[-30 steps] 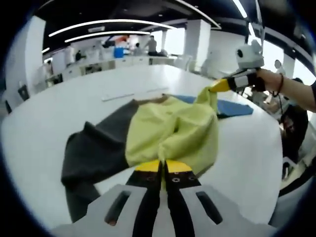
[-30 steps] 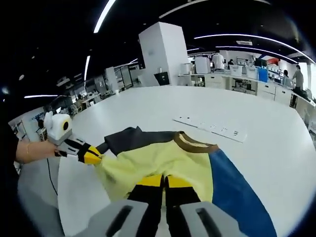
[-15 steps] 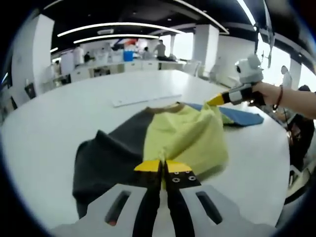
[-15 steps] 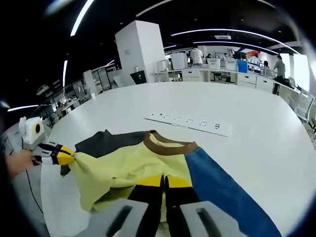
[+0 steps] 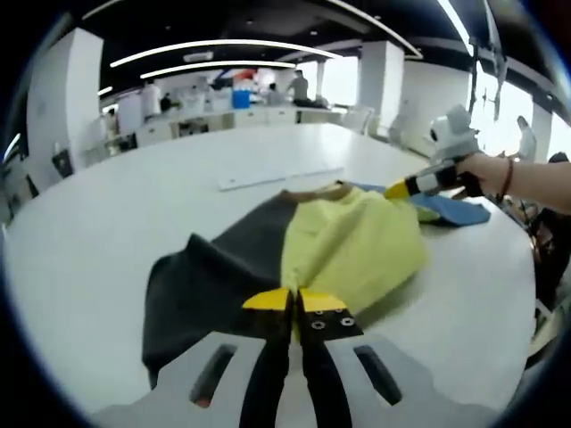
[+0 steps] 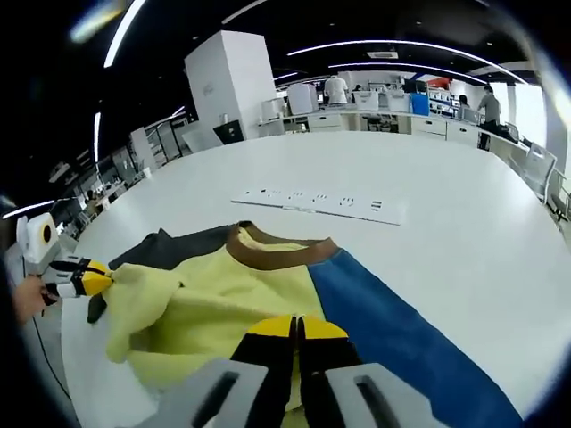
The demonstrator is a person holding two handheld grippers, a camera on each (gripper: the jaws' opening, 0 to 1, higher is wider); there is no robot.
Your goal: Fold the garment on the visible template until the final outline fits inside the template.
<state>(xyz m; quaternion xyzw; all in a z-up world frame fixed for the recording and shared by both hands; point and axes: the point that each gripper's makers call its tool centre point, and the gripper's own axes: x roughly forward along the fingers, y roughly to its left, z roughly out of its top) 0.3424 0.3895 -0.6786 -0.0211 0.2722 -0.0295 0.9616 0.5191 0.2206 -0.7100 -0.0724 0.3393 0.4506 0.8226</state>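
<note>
Both tongs [image 5: 294, 301] [image 6: 297, 328] clamped on garment [image 5: 352, 250] hem, stretched btwn them over table [image 5: 89, 241].

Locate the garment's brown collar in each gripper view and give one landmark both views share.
Left gripper view: brown collar just above centre, at the yellow panel's far edge.
Right gripper view: brown collar centre, left of the blue panel.
Shared landmark: the white power strip lying on the table beyond the collar.

Open-plan lab, long white table [image 6: 464, 232], ceiling light strips [image 5: 214, 46], equipment benches [image 6: 393, 120], people standing [image 6: 336, 87]
</note>
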